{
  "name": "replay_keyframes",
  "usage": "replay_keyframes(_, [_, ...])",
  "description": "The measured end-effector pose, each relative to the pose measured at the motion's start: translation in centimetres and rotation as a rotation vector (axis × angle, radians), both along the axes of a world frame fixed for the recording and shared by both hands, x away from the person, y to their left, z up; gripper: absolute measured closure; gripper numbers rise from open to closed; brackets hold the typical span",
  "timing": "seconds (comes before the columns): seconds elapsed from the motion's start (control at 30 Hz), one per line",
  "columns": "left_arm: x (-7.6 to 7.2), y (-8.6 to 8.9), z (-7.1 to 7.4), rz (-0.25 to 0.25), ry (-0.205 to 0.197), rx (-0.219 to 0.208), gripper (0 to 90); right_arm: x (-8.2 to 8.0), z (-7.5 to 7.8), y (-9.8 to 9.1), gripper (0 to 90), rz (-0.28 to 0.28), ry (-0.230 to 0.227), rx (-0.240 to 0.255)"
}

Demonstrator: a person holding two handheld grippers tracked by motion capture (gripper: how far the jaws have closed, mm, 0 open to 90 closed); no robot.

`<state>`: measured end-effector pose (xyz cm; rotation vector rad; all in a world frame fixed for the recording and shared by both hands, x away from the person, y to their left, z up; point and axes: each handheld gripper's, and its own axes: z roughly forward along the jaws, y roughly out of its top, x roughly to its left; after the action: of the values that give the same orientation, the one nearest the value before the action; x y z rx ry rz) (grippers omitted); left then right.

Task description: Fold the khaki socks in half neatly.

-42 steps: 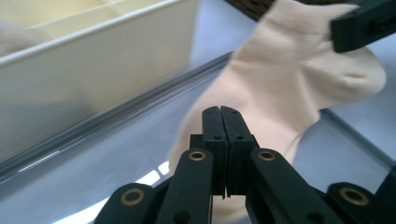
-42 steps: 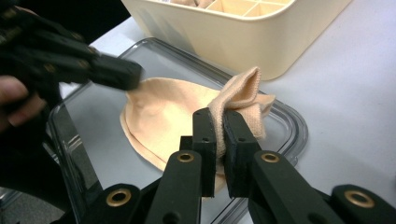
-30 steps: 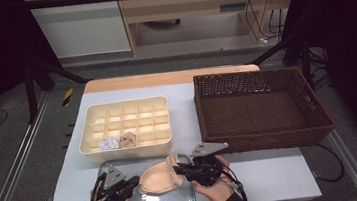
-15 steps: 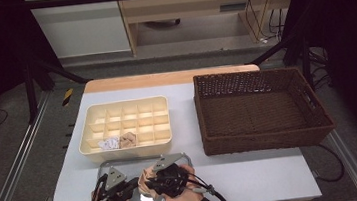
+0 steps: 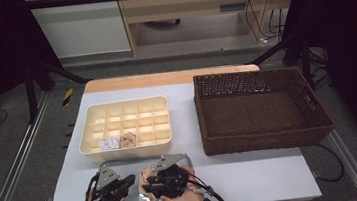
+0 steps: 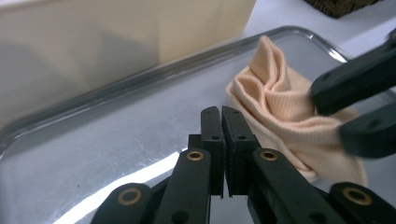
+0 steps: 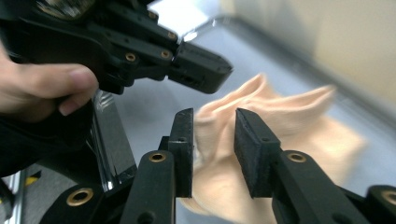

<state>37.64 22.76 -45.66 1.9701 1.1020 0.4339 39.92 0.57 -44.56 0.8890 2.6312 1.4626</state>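
Observation:
A peach ribbed cloth [image 6: 280, 107] lies bunched on a shiny metal tray [image 6: 116, 135] at the table's front edge. My left gripper [image 6: 220, 114] is shut with nothing in it, its tips just left of the cloth. My right gripper [image 7: 212, 123] comes in from the other side. Its jaws have just been opening and now stand apart, with a fold of the cloth [image 7: 280, 121] between them but no pad pressing on it. In the high view the left gripper [image 5: 132, 178] and right gripper [image 5: 149, 183] nearly meet over the cloth [image 5: 146, 173].
A cream compartment box [image 5: 125, 118] stands just behind the tray [image 5: 132, 160]; a white crumpled piece [image 5: 108, 144] and a brownish cloth [image 5: 128, 139] sit in its front cells. A dark wicker basket [image 5: 263, 109] stands at the right. White table surface [image 5: 254, 173] lies right of the hands.
My right hand has moved left along the tray toward the left gripper, and the cloth has come with it. The left hand has stayed put.

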Motion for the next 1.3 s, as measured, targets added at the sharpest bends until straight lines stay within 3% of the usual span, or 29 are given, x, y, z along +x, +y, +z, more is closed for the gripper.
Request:
replay_keyframes(0.1, [-0.1, 0.1, 0.6, -0.007, -0.022, -0.038, 86.1, 0.2, 1.0, -1.6, 72.3, -0.034, -0.029, 0.017])
replay_keyframes(0.17, [-0.1, -0.5, 1.4, -0.022, -0.044, -0.047, 86.1, 0.4, 1.3, -2.8, 75.4, -0.069, -0.047, 0.001])
replay_keyframes(0.3, [-0.2, -2.1, 2.6, -0.068, -0.071, -0.036, 85.2, 0.8, 0.6, -4.4, 76.6, -0.128, -0.026, -0.034])
replay_keyframes(0.47, [0.0, -4.4, 1.8, -0.097, -0.048, 0.081, 80.4, 0.8, -1.2, -4.0, 66.4, -0.141, 0.002, -0.063])
replay_keyframes(0.53, [-0.1, -4.5, 1.3, -0.068, -0.042, 0.146, 78.5, 0.8, -1.9, -3.6, 63.8, -0.145, 0.003, -0.082])
replay_keyframes(0.63, [-0.3, -4.0, 0.6, -0.054, -0.008, 0.179, 72.1, 0.9, -2.7, -3.2, 61.4, -0.144, 0.028, -0.101])
replay_keyframes(0.7, [-0.2, -3.6, 0.1, -0.047, 0.031, 0.174, 66.2, 0.9, -3.2, -2.9, 62.0, -0.141, 0.032, -0.117])
replay_keyframes(0.8, [-0.1, -2.9, -0.6, -0.041, 0.059, 0.133, 62.2, 0.7, -3.4, -2.7, 70.7, -0.127, 0.030, -0.106])
replay_keyframes(0.87, [0.0, -2.6, -0.8, -0.040, 0.068, 0.099, 61.8, 0.6, -3.4, -2.7, 80.2, -0.122, 0.048, -0.097])
replay_keyframes(0.97, [0.2, -2.7, -0.8, -0.048, 0.062, 0.089, 61.3, 0.7, -3.2, -2.9, 83.0, -0.115, 0.054, -0.083])
replay_keyframes(1.17, [1.7, -5.5, -0.8, -0.107, 0.040, 0.084, 59.7, 0.6, -1.7, -5.5, 83.1, -0.156, 0.032, -0.085])
replay_keyframes(1.3, [2.3, -7.4, -1.2, -0.137, 0.035, 0.070, 58.7, 0.4, -1.6, -7.8, 81.9, -0.206, 0.024, -0.103])
